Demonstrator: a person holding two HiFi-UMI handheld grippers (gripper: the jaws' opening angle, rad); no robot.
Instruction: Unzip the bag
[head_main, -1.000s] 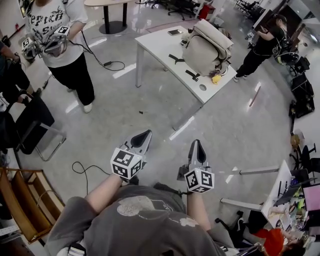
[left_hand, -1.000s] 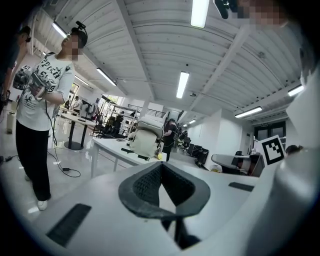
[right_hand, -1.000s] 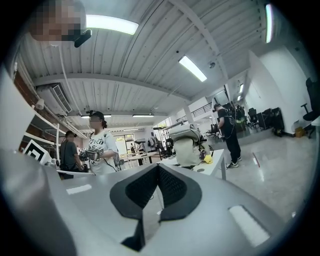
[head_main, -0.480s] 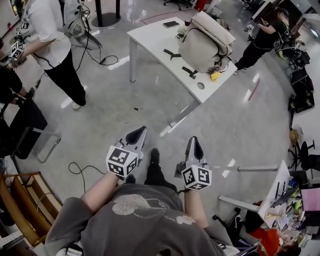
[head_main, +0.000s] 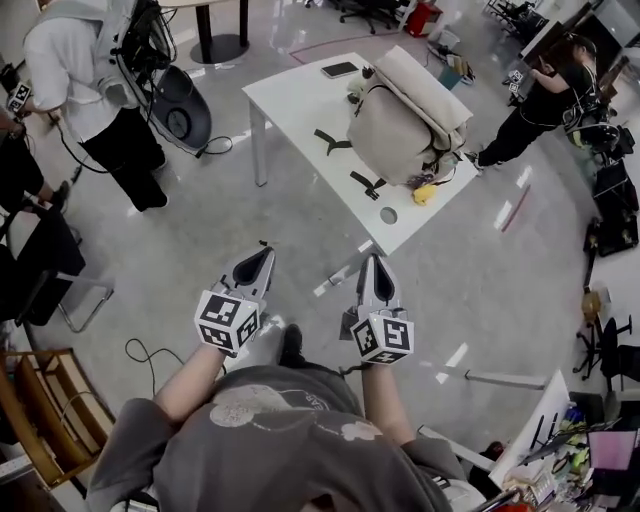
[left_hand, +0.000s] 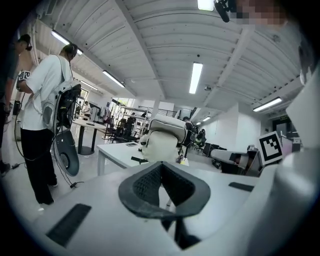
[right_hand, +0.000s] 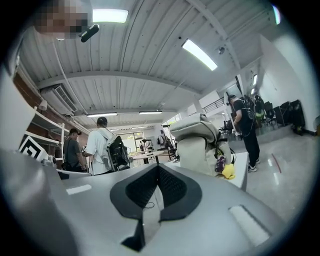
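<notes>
**A:** How far along is this?

**B:** Not begun, I'd say. The bag (head_main: 405, 120) stands on the white table (head_main: 290, 95) in the upper middle of the head view. Both grippers are well apart from it, at lower centre.

**A:** And the jaws?

**B:** The left gripper (head_main: 258, 258) and right gripper (head_main: 376, 265) are both closed tight, with nothing between them.

**A:** What's left?

**B:** Everything: reaching the table, finding the zip and pulling it.

**A:** Do the views differ?

**B:** Only the head view shows the bare floor between the grippers and the table. The gripper views show the pads meeting. No view shows the zip clearly.
</notes>
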